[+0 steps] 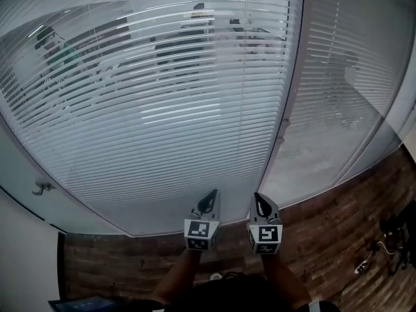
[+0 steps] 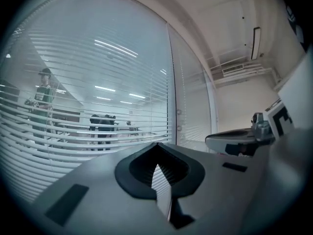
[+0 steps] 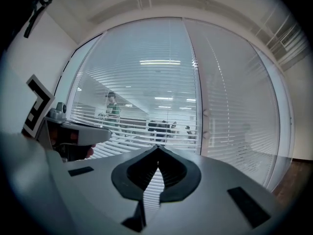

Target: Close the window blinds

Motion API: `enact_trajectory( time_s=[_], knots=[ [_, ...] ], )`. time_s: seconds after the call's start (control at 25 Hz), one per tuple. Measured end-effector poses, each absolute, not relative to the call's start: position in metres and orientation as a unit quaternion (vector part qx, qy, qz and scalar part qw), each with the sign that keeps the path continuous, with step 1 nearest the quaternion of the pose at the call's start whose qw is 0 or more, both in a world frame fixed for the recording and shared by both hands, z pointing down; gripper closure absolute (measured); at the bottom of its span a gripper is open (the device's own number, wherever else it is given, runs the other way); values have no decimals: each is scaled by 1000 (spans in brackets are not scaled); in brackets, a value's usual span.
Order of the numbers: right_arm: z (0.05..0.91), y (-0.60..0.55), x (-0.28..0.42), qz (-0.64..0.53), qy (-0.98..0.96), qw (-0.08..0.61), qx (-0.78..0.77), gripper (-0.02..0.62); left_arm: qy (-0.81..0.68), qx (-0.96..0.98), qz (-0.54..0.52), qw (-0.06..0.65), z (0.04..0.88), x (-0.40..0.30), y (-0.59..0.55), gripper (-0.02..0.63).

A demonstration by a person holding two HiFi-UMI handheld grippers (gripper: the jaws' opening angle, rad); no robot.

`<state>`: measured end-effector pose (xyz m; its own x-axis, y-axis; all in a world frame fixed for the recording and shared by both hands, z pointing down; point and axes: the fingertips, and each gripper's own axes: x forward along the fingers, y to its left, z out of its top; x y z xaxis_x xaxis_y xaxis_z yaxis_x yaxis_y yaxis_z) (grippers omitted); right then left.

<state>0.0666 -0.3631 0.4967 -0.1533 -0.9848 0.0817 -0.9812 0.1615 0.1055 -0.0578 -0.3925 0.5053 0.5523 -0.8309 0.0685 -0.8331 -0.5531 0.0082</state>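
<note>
The scene is lit coolly and evenly by strip lights (image 3: pixel 168 61) showing in the glass, and the blinds (image 1: pixel 162 109) are streaked with pale glare. The brick-patterned floor (image 1: pixel 325 239) is left dim. Straight lines are bowed toward every edge. Both gripper views are ringed by dark vignetting, and their nearest surfaces are blurred.

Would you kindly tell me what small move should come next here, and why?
Probably move the right gripper forward toward the knobs on the frame: the blind has open slats, and this and the left gripper are shut and empty.
</note>
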Motion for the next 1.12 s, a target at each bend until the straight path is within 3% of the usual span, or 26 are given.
enact_trajectory(
  time_s=[0.4,1.12],
  knots=[
    [494,-387,64,-15,-761,57,646,594,-486,873,22,28,496,-72,-404,611],
    [453,-462,143,-32,-770,42,636,594,-507,860,13,48,490,-9,-446,611]
  ],
)
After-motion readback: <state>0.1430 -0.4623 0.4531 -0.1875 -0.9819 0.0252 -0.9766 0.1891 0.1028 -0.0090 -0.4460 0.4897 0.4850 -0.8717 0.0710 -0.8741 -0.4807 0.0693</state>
